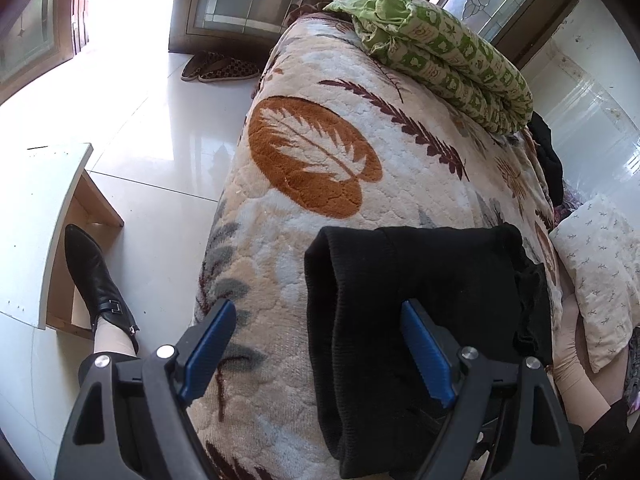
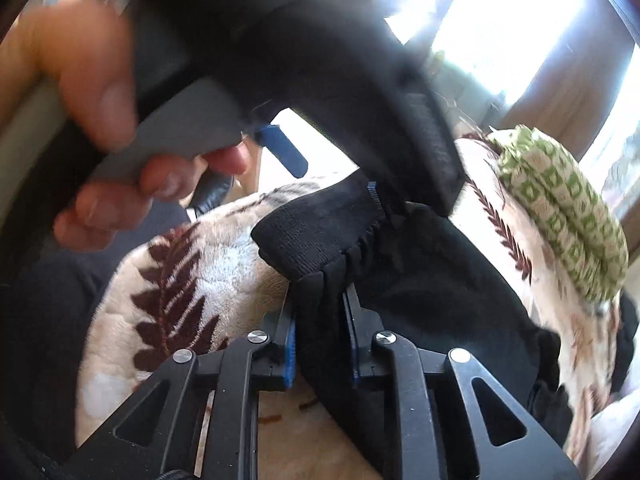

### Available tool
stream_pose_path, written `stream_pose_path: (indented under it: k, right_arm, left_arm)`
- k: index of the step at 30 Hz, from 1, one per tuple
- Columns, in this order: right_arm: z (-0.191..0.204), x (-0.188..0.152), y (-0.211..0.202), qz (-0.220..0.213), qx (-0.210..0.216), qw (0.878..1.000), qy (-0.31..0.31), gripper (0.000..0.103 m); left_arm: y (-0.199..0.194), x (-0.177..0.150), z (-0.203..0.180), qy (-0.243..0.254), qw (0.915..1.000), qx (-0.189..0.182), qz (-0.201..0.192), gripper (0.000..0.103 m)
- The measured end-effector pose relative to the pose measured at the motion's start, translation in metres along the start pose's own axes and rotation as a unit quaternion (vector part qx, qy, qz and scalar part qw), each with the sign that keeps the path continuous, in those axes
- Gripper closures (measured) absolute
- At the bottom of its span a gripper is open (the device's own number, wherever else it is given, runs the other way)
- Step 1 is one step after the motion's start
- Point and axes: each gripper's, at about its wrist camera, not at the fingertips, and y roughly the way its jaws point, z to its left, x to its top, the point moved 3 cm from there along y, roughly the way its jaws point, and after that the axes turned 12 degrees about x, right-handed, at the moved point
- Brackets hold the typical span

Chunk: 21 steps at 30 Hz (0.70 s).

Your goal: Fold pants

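Note:
Black pants (image 1: 420,280) lie folded on a leaf-patterned blanket (image 1: 320,152), ribbed waistband toward the left. In the left wrist view my left gripper (image 1: 318,306) stands open over the waistband edge: one blue pad is above the blanket, the other above the black cloth, and neither presses on it. In the right wrist view my right gripper (image 2: 320,308) is shut on a bunched fold of the pants (image 2: 320,240). A hand (image 2: 100,80) holds the left gripper (image 2: 338,182) just beyond, with its blue pads spread apart over the waistband.
A folded green patterned quilt (image 1: 452,56) lies at the blanket's far end, and a white pillow (image 1: 600,272) is on the right. On the tiled floor to the left are a white table (image 1: 40,220), a person's black boot (image 1: 96,280) and slippers (image 1: 216,68).

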Motion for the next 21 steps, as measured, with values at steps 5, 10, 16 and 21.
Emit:
stream_pose_path:
  k: [5, 10, 16, 21]
  right_arm:
    - [-0.009, 0.002, -0.019, -0.025, 0.020, 0.999, 0.031, 0.087]
    - [-0.013, 0.002, -0.025, -0.040, 0.032, 0.997, 0.052, 0.087]
    - [-0.019, 0.002, -0.035, -0.054, 0.033, 0.996, 0.058, 0.087]
    - [-0.019, 0.001, -0.039, -0.056, 0.036, 0.996, 0.060, 0.087]
  left_arm:
    - [0.001, -0.001, 0.003, -0.041, 0.9983, -0.036, 0.021, 0.017]
    - [0.003, -0.001, 0.003, -0.074, 0.9953, -0.054, 0.033, 0.017]
    - [-0.002, -0.001, -0.014, -0.052, 0.9965, -0.057, 0.032, 0.019]
    - [-0.001, 0.002, -0.015, -0.072, 0.9938, -0.075, 0.039, 0.030]
